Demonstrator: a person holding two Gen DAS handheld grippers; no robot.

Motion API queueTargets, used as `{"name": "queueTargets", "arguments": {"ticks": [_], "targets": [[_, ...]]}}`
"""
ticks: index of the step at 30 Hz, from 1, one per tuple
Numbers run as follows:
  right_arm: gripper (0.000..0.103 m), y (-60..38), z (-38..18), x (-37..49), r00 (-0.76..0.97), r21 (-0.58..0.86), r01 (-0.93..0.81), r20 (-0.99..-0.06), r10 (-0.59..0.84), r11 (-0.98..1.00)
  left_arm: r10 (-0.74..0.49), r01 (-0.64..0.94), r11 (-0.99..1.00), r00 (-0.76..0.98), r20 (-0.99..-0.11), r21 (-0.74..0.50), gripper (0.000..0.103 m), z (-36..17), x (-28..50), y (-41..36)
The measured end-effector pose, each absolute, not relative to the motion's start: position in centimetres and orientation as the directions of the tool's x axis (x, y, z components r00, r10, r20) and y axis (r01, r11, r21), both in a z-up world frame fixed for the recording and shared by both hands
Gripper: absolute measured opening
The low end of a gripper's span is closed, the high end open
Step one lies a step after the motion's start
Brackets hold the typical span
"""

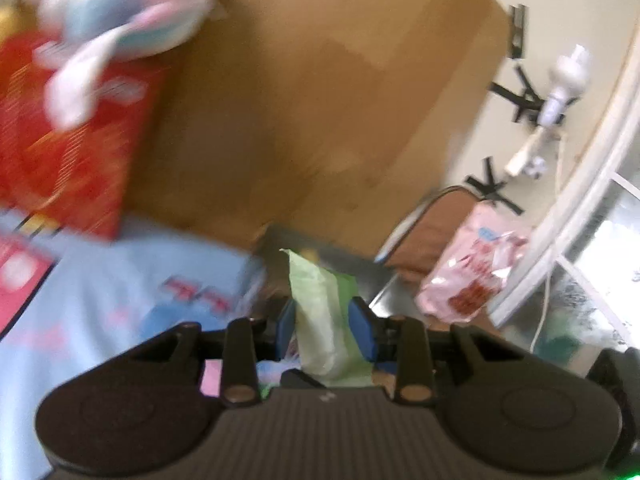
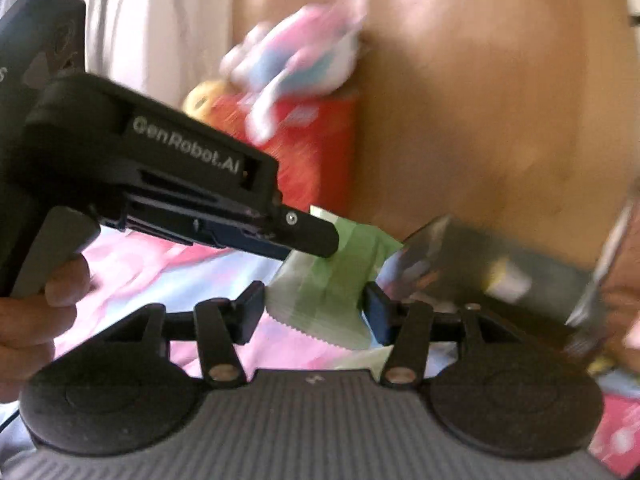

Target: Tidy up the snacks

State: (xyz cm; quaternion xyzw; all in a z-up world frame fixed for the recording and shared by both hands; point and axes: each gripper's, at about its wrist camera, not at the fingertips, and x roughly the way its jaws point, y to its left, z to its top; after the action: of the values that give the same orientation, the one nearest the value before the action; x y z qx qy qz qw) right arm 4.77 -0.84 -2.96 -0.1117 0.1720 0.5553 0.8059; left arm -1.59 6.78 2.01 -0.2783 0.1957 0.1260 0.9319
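A pale green snack packet (image 1: 316, 300) stands upright between the blue pads of my left gripper (image 1: 324, 320), which is shut on it. In the right wrist view the same green packet (image 2: 328, 280) lies crosswise between the fingers of my right gripper (image 2: 316, 312), and both fingers touch its sides. The left gripper (image 2: 320, 246) comes in from the left and pinches the packet's upper part. A hand (image 2: 36, 312) holds that gripper's handle. The picture is blurred.
A red box (image 1: 68, 152) with a pink and blue plush toy (image 1: 120, 12) on it stands at the left, against a large brown cardboard box (image 1: 320, 80). A pink bag (image 1: 472, 268) lies on a chair at the right. Below is a light blue printed sheet (image 1: 100, 300). A shiny grey pack (image 2: 480, 264) lies behind the packet.
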Motion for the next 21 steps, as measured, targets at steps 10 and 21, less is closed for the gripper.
{"name": "queueTargets", "arguments": {"ticks": [10, 21], "targets": [[0.066, 1.3, -4.0, 13.5, 0.42, 0.057, -0.867, -0.452, 0.787, 0.495, 0.163, -0.401, 0.797, 0.862, -0.48, -0.451, 0.031, 1.0, 6.2, 8.4], [0.066, -15.0, -5.6, 14.7, 0.527, 0.336, -0.622, -0.489, 0.695, 0.708, 0.026, -0.334, 0.792, 0.855, -0.518, -0.511, 0.032, -3.0, 3.7, 6.5]]}}
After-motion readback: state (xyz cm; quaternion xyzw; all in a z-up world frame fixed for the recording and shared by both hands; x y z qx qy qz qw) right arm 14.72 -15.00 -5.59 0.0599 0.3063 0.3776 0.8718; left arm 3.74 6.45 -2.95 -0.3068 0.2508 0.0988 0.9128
